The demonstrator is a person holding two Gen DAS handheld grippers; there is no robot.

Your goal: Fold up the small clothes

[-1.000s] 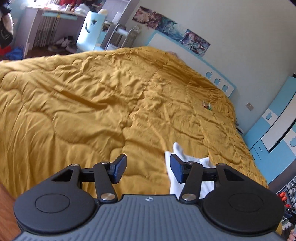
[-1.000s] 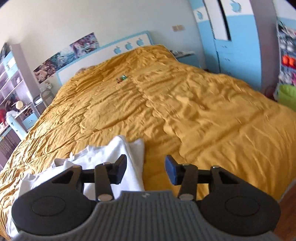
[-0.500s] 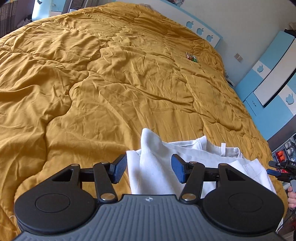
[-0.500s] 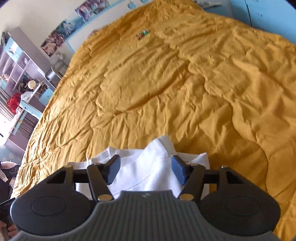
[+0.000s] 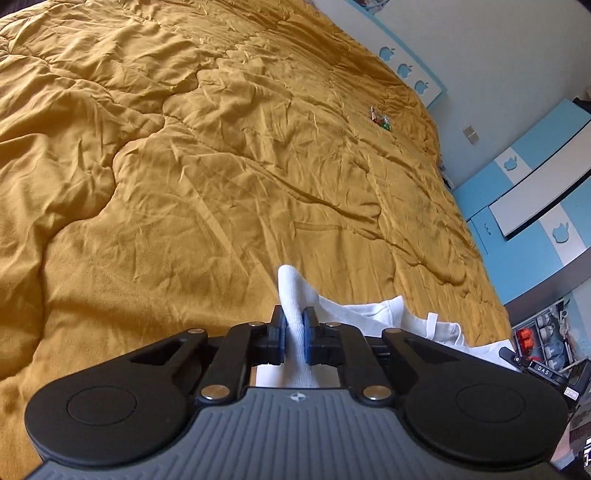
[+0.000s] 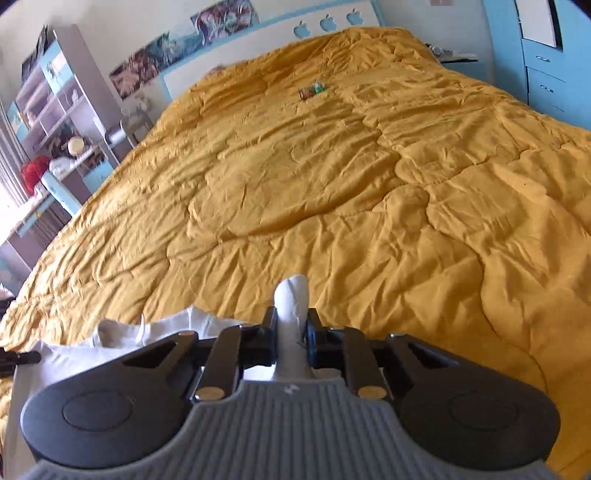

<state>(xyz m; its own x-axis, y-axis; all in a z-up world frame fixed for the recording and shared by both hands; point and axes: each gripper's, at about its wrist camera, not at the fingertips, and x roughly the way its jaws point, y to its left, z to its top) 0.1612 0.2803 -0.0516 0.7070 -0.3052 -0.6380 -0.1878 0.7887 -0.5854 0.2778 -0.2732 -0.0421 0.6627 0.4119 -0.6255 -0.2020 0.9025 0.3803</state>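
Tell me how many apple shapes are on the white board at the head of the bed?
3, in a row on the headboard: left apple, middle apple, right apple. The yellow quilt could hide more lower down.

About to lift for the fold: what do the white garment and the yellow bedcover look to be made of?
White garment: soft matte knit, probably cotton; it bunches into a thick tuft in the left gripper and in the right gripper.
Yellow bedcover: quilted, padded fabric with a slight sheen; stitched puffy panels and fine creases suggest a smooth woven shell, fibre unclear.
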